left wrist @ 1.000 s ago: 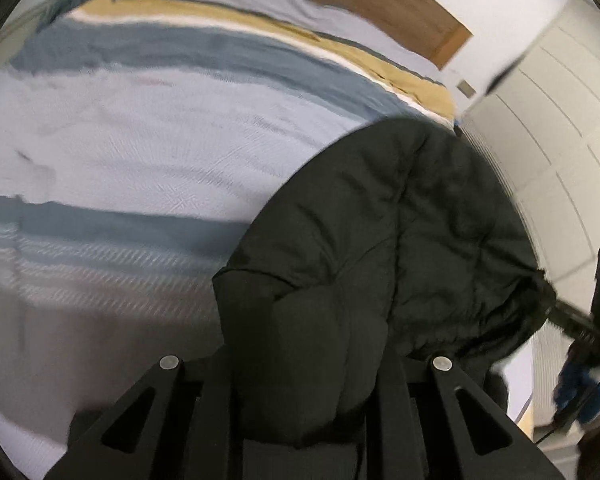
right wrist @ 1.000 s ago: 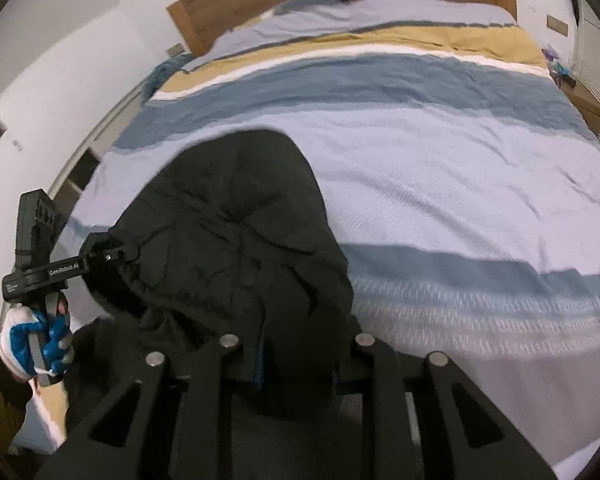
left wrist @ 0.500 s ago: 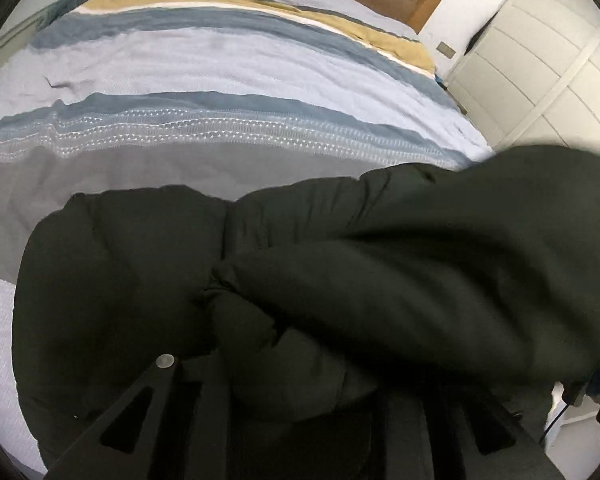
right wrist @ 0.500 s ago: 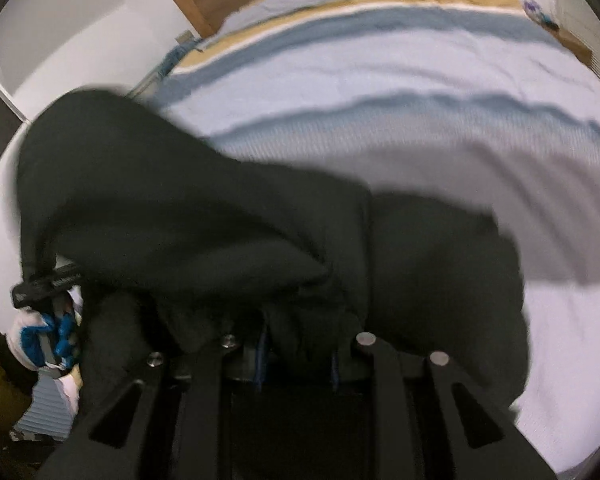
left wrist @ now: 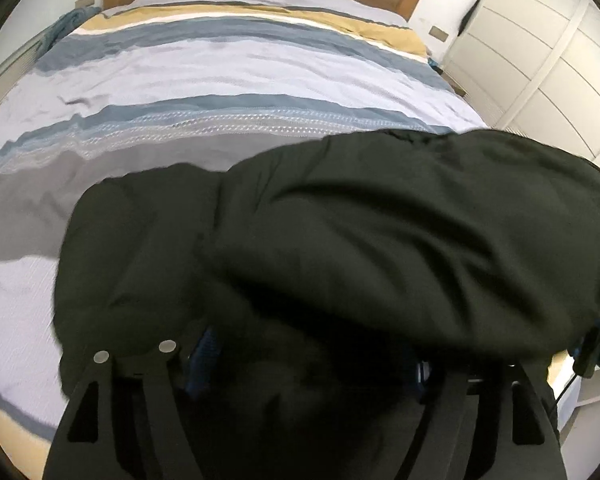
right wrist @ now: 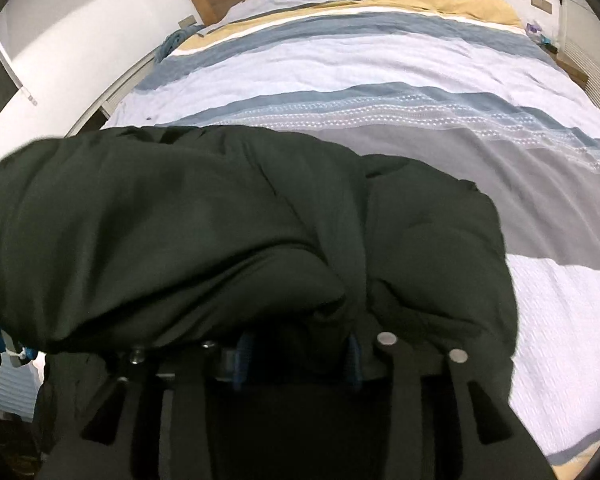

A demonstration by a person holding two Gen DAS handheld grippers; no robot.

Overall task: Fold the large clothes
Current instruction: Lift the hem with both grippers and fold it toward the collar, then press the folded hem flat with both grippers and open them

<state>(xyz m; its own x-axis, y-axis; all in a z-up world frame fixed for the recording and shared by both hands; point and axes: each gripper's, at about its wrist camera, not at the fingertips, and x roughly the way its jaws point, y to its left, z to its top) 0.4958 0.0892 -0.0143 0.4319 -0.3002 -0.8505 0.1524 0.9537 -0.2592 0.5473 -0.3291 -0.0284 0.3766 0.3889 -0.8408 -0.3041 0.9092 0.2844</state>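
Puffy black jacket (left wrist: 380, 240) bunched btwn both grippers, on striped duvet (left wrist: 220, 80).

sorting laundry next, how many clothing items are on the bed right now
1: a black padded jacket bunched at the near end of the striped duvet. More could lie hidden beneath it.

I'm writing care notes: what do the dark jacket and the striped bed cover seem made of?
Jacket: apparently padded synthetic shell, matte dark green-black, puffy with soft rounded creases. Bed cover: probably woven cotton, matte, finely wrinkled, with a textured band across it.
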